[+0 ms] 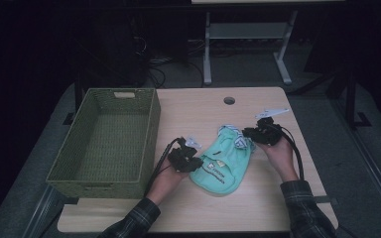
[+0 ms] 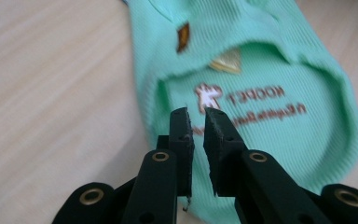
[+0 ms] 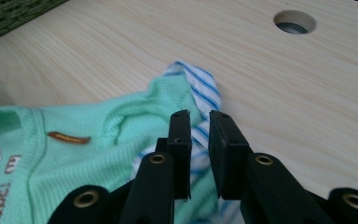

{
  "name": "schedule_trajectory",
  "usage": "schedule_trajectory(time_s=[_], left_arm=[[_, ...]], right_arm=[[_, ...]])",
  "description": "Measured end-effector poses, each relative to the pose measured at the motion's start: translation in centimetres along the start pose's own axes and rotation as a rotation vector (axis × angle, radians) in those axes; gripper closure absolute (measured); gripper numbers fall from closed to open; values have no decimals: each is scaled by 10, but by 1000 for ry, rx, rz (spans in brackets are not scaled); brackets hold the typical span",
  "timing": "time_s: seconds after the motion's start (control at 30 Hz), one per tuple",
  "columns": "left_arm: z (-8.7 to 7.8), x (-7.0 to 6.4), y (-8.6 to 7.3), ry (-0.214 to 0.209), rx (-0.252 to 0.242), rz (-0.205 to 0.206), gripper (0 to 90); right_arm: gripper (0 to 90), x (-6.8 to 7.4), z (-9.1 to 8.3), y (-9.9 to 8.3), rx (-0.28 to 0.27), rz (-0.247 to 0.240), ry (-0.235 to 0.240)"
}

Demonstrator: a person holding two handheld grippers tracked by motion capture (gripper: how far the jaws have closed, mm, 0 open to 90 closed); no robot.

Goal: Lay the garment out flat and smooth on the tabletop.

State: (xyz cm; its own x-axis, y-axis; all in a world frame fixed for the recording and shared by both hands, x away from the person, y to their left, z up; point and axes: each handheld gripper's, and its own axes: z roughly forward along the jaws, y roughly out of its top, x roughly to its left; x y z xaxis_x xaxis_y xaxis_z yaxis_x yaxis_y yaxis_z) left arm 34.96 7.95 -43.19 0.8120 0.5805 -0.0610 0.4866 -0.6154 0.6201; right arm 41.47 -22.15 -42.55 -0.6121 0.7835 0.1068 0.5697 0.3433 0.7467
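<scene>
Both hand-held grippers sit at the mint-green garment: the left hand-held gripper (image 1: pixel 194 162) at its near-left hem, the right hand-held gripper (image 1: pixel 250 133) at its far-right end. One wooden counter (image 1: pixel 278 218) carries everything, with one empty green woven basket (image 1: pixel 148 136) standing at its left edge, nearer the left hand. One small mint-green shirt (image 1: pixel 225 161) with a blue-striped collar (image 3: pixel 200 91) lies at centre, its long axis running from near-left to far-right between the two tools. Each tool's jaws stand almost shut, a narrow gap showing; whether cloth is pinched I cannot tell. Lifting toward the basket means carrying leftward.
</scene>
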Motion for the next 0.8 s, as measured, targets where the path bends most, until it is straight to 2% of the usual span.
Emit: schedule_trajectory(time_s=[0.03,0.17,0.23,0.33,0.43,0.6,0.8], left_arm=[[1,3,3,12,3,1,791],[7,9,10,38,-7,5,755],[12,11,13,39,-5,14,730],[15,10,14,46,-2,17,718],[18,11,12,52,15,27,703],[25,13,10,59,32,37,703],[28,12,9,57,37,42,724]], right_arm=[[779,-2,-1,-2,-3,-9,-5],[765,-9,-8,-12,3,20,-7],[750,-15,-11,-22,8,40,-7],[741,-19,-11,-28,24,50,-12],[728,-28,-8,-38,30,81,9],[718,-29,-4,-39,21,94,32],[703,-23,6,-40,35,87,53]])
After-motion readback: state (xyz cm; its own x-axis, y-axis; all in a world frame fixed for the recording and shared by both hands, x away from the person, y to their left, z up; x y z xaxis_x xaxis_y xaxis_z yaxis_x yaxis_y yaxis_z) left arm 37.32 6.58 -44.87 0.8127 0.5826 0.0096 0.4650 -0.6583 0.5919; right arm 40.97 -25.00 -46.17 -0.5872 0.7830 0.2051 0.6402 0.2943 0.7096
